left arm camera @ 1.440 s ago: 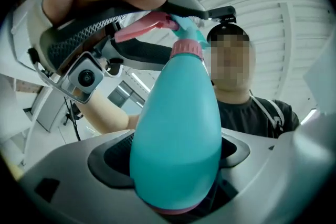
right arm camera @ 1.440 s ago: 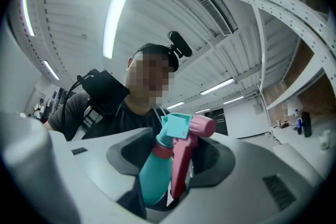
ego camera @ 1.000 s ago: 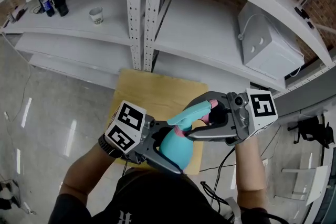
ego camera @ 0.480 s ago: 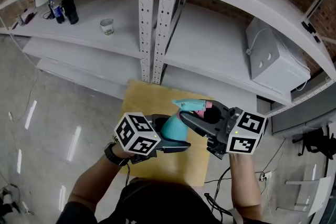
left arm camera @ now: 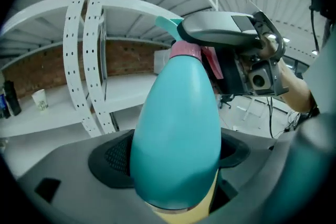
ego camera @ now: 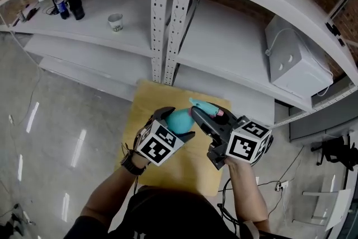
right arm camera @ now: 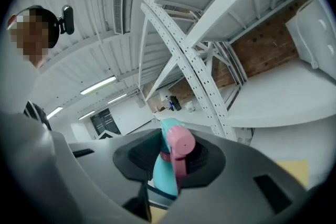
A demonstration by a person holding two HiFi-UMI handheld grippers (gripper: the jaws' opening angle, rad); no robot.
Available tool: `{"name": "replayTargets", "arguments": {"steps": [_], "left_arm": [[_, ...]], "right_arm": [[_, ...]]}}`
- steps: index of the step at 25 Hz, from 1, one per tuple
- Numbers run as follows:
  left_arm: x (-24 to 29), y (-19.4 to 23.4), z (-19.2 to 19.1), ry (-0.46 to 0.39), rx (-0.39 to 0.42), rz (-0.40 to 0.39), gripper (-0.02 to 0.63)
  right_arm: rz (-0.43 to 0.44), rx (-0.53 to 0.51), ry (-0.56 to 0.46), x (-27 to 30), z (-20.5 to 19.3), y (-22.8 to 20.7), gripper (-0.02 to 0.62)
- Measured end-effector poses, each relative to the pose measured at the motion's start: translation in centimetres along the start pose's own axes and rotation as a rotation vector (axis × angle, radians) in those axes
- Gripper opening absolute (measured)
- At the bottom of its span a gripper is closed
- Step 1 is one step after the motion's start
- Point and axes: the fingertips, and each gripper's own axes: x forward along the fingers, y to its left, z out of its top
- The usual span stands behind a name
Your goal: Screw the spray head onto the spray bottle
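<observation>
My grey plastic left gripper (ego camera: 178,122) and right gripper (ego camera: 205,118) each carry a black-and-white marker cube (ego camera: 161,145); black wristband (ego camera: 127,163), dark shirt (ego camera: 162,215) at six o'clock.

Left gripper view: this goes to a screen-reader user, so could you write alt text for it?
A teal spray bottle fills the middle, clamped between the jaws of the left hand-held gripper. At its top, the right hand-held gripper holds the spray head above a pink collar. White perforated shelving and a brick wall lie behind.
</observation>
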Motion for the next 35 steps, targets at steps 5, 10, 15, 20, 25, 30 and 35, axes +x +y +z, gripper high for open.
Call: {"name": "replayTargets", "arguments": {"steps": [5, 10, 15, 20, 25, 30, 35], "left_arm": [[0.3, 0.9, -0.8, 0.02, 0.065, 0.104, 0.425], [0.4, 1.9, -1.2, 0.039, 0.152, 0.218, 0.414], [0.5, 2.6, -1.8, 0.065, 0.205, 0.293, 0.407], [0.6, 3.0, -2.4, 0.087, 0.223, 0.32, 0.403], [0.5, 3.2, -2.8, 0.104, 0.238, 0.337, 0.403], [0.5, 3.3, -3.1, 0.116, 0.244, 0.349, 0.403], [0.9, 2.7, -3.4, 0.118, 0.218, 0.315, 0.405]], "right_arm": [[-0.029, 0.096, -0.038, 0.1, -0.9, -1.2, 0.109], [-0.066, 0.182, -0.086, 0.3, -1.4, -2.3, 0.109], [-0.09, 0.237, -0.109, 0.6, -2.0, -3.0, 0.109], [-0.106, 0.262, -0.109, 1.0, -2.4, -3.3, 0.109], [-0.107, 0.283, -0.111, 1.2, -2.7, -3.4, 0.109], [-0.112, 0.276, -0.1, 1.2, -3.2, -3.7, 0.109], [-0.119, 0.269, -0.101, 1.1, -3.4, -3.6, 0.109]]}}
